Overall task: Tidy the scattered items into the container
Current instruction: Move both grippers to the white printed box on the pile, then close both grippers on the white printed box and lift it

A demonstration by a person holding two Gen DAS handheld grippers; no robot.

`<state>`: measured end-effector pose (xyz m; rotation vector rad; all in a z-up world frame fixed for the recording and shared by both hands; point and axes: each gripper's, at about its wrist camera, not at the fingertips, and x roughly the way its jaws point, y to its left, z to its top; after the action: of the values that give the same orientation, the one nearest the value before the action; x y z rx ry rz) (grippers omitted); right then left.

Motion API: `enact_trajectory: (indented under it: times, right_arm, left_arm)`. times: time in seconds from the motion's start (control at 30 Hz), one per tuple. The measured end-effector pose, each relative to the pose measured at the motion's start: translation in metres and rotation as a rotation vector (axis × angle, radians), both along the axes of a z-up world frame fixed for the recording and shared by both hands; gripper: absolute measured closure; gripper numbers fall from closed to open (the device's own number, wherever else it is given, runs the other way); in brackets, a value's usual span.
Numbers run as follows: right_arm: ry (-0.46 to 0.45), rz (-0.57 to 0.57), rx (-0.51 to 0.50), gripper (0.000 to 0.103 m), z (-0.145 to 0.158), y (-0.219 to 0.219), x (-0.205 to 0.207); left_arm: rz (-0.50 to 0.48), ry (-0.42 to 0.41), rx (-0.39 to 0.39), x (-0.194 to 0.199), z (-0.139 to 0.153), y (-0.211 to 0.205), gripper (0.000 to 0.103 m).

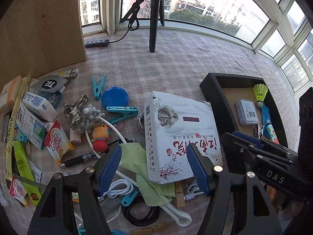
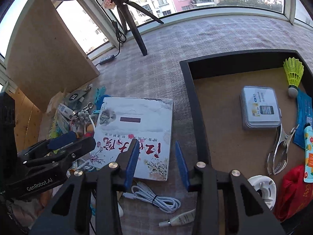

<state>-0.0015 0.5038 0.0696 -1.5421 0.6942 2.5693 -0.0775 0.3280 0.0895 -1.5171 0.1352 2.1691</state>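
Both grippers are hovering over the white printed box (image 1: 180, 135), and neither is gripping anything: I am holding the left gripper (image 1: 154, 168) spread wide, its jaws straddling the near left corner of the box and the green cloth (image 1: 137, 160) beneath it, pads clear of both. I am carrying the right gripper (image 2: 157, 162) partly parted over the box's near right corner, one jaw above the printed lid, the other above bare tablecloth (image 2: 195, 37), with nothing pinched. The box is lying flat on the tablecloth just beside the black tray (image 2: 190, 98), outside it, resting on cables and clutter, which is why it is sitting slightly proud at the near edge. I judge the two-sided approach suits its width; one gripper alone would tip it. Inside the tray a tin (image 2: 260, 107), a shuttlecock (image 2: 293, 74) and metal tongs (image 2: 279, 150) are already lying.
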Motion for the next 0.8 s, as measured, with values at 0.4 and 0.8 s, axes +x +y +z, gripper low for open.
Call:
enact_trajectory:
  times: [0.4,0.8]
  right_arm:
    - [-0.085,-0.042,-0.016,0.067,-0.022,0.002,-0.023]
    - [-0.120,-0.083,-0.095,0.067,-0.030,0.013,-0.037]
  left_arm:
    - [-0.039,-0.037,0.021,-0.002,-0.014,0.008,0.045]
    - [-0.052,-0.080,0.046,-0.008,-0.024,0.012,0.053]
